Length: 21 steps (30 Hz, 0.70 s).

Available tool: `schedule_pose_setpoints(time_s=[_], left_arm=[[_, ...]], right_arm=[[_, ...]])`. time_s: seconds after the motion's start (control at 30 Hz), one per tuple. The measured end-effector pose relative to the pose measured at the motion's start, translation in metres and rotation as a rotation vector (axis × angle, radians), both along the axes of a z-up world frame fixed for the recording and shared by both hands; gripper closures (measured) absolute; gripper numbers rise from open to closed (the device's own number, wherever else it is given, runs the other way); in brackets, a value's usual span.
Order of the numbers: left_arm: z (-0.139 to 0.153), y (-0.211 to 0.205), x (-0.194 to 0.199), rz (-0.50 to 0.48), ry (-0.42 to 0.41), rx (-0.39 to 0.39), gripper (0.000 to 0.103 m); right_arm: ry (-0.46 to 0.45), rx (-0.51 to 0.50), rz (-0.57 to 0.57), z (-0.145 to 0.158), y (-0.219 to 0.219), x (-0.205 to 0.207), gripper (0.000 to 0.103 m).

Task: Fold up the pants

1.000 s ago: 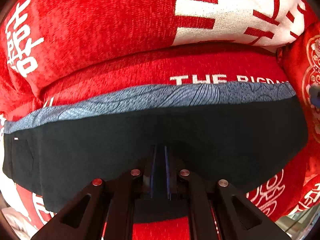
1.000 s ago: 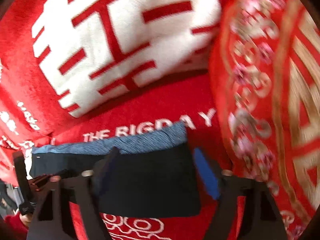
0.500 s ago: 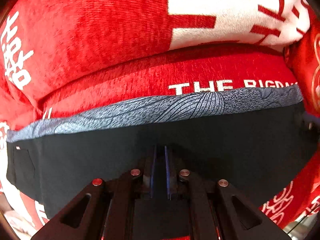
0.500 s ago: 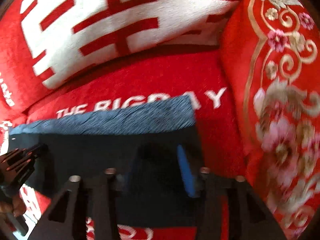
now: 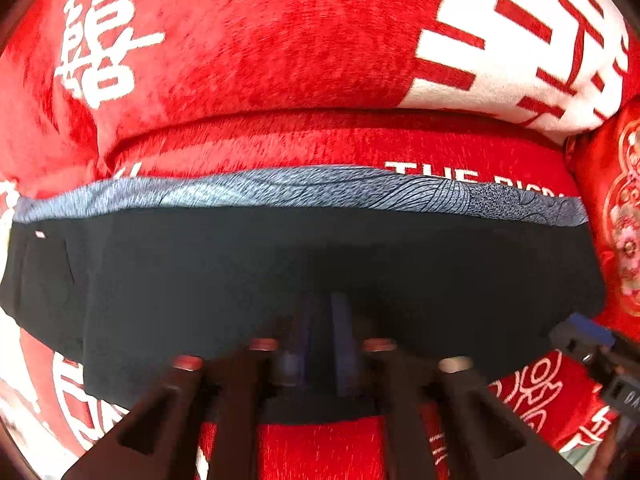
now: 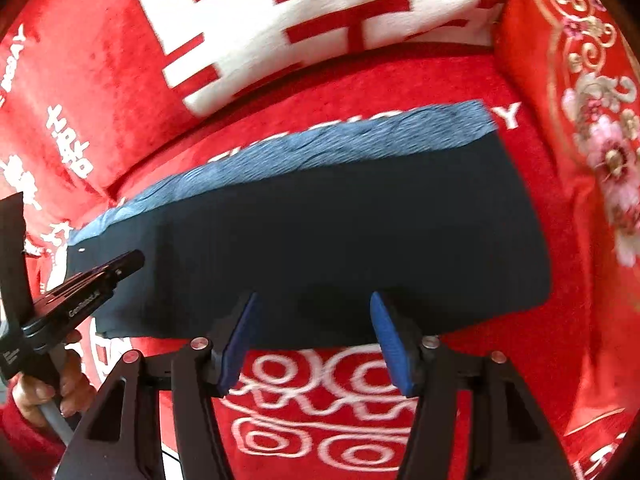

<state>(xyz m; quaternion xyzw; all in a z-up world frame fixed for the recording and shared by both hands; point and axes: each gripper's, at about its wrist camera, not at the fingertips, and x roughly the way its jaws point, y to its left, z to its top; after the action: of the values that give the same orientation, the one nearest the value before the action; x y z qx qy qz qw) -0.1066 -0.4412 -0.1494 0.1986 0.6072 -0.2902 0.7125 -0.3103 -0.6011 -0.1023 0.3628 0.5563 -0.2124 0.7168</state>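
The pants [image 5: 320, 256] lie folded into a long dark strip with a blue-grey patterned band along the far edge, on a red blanket [image 5: 320, 140]. My left gripper [image 5: 319, 332] points down over the strip's near edge. Its jaws are opening, blurred and only slightly apart, with dark cloth right beneath them. In the right wrist view the pants [image 6: 340, 232] stretch across the middle. My right gripper [image 6: 316, 332] hovers at their near edge with its jaws opening, the blue pads [image 6: 394, 344] wide apart and pressing on nothing.
A red pillow with a big white character [image 6: 320, 20] lies behind the pants. An embroidered red cushion [image 6: 592, 140] stands close at the right. A hand [image 6: 40, 384] holds the left gripper [image 6: 120, 268] at the pants' left end. White patterns [image 6: 328, 400] mark the blanket in front.
The left jaws, pressed together before, have begun to part. The right gripper has drawn back from the pants' right end and widened, so the whole strip now shows.
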Motion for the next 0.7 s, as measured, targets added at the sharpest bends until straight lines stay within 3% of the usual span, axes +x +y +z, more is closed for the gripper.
schedule_pose_setpoints(time_s=[0.03,0.1,0.23,0.33,0.43,0.57,0.7], left_arm=[[0.002,0.007,0.002,0.015,-0.002,-0.014,0.002],[0.011,0.021,0.008,0.024,-0.027,-0.059,0.001],[0.011,0.047,0.017,0.023,-0.003,-0.053,0.001],[0.013,0.076,0.031,0.02,0.015,-0.057,0.001],[0.019,0.109,0.058,0.006,0.01,-0.045,0.001],[0.024,0.161,0.104,0.059,-0.055,-0.025,0.001],[0.004,0.205,0.154,0.126,-0.013,0.031,0.001]], right_arm=[[-0.004,0.008,-0.002,0.0,0.005,0.004,0.04],[-0.011,0.022,-0.006,0.001,0.022,0.012,0.04],[-0.017,0.032,-0.007,0.006,0.048,0.025,0.04],[-0.041,0.064,-0.018,0.012,0.081,0.036,0.031],[-0.082,0.13,-0.036,0.011,0.112,0.051,0.031],[-0.167,0.28,-0.053,-0.002,0.157,0.08,0.031],[-0.206,0.399,-0.043,-0.027,0.202,0.119,0.031]])
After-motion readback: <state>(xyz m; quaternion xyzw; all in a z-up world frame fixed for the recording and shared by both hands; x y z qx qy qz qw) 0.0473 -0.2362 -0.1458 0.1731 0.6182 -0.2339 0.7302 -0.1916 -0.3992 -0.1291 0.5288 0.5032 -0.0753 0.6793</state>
